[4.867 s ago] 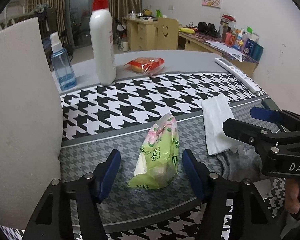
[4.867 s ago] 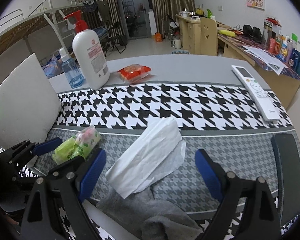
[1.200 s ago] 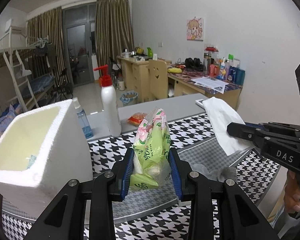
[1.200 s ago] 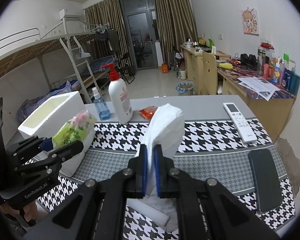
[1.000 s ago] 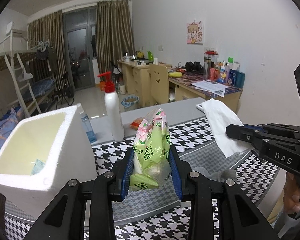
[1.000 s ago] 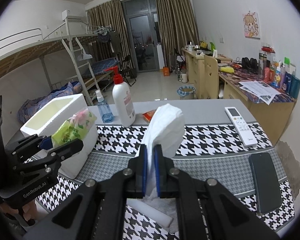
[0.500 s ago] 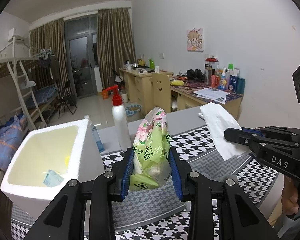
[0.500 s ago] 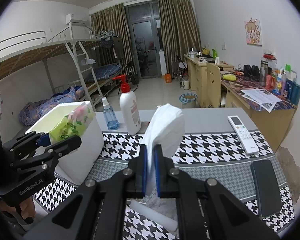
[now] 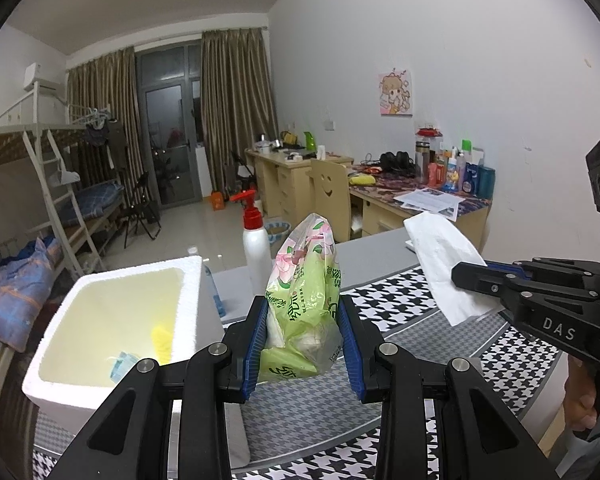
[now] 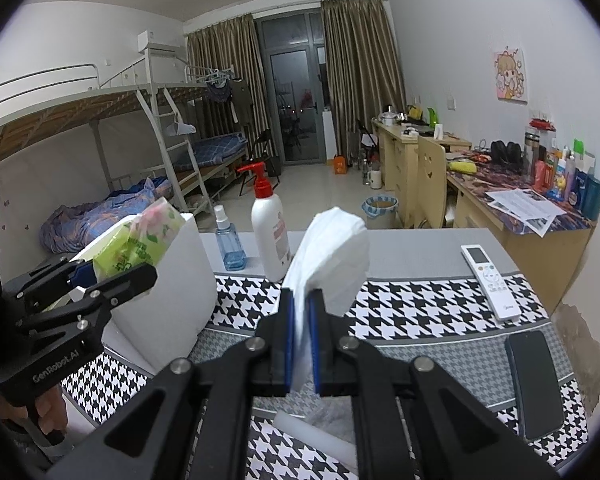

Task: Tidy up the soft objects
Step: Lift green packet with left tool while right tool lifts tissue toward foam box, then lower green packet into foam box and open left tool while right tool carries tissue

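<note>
Your left tongs (image 9: 303,354) clench the green tissue pack (image 9: 306,300) and your right tongs (image 10: 301,342) pinch the white tissue (image 10: 332,252), both lifted above the tabletop (image 10: 420,312). To do this step well, bring the pack fully over the mouth of the white foam box (image 9: 112,320), which is just to its left and lower, and release only when it is inside the walls. The tissue stands upright from the right tongs, further to the right of the box, so it probably goes in after.
</note>
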Motion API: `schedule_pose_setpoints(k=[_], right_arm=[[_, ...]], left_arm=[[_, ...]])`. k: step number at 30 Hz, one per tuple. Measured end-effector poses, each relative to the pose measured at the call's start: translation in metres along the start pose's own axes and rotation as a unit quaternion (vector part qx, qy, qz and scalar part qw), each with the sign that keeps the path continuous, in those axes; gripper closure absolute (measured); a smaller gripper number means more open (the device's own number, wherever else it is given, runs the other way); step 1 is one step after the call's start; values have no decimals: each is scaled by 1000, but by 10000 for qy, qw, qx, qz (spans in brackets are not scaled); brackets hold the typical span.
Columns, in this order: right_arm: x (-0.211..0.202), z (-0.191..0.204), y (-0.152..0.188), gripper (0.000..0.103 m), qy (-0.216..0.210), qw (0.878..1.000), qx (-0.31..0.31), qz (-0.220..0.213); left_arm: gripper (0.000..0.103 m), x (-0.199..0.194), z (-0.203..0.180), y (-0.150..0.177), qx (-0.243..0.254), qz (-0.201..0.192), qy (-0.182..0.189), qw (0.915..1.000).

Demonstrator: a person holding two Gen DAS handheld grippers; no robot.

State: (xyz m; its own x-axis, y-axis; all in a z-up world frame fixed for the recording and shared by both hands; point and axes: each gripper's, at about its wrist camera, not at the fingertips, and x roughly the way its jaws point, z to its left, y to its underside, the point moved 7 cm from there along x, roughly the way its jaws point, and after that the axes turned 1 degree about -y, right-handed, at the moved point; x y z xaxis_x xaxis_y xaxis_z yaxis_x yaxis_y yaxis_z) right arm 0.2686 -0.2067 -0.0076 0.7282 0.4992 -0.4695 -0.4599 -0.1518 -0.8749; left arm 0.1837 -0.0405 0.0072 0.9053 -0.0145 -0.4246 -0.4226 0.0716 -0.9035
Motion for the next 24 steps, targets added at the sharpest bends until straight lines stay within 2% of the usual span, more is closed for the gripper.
schedule_pose_setpoints(k=[24], right_arm=[[0,25,-17,93,-162,9995,-154,-231]], left_arm=[[66,-12,28,-12,-87,-297,-215,9993]])
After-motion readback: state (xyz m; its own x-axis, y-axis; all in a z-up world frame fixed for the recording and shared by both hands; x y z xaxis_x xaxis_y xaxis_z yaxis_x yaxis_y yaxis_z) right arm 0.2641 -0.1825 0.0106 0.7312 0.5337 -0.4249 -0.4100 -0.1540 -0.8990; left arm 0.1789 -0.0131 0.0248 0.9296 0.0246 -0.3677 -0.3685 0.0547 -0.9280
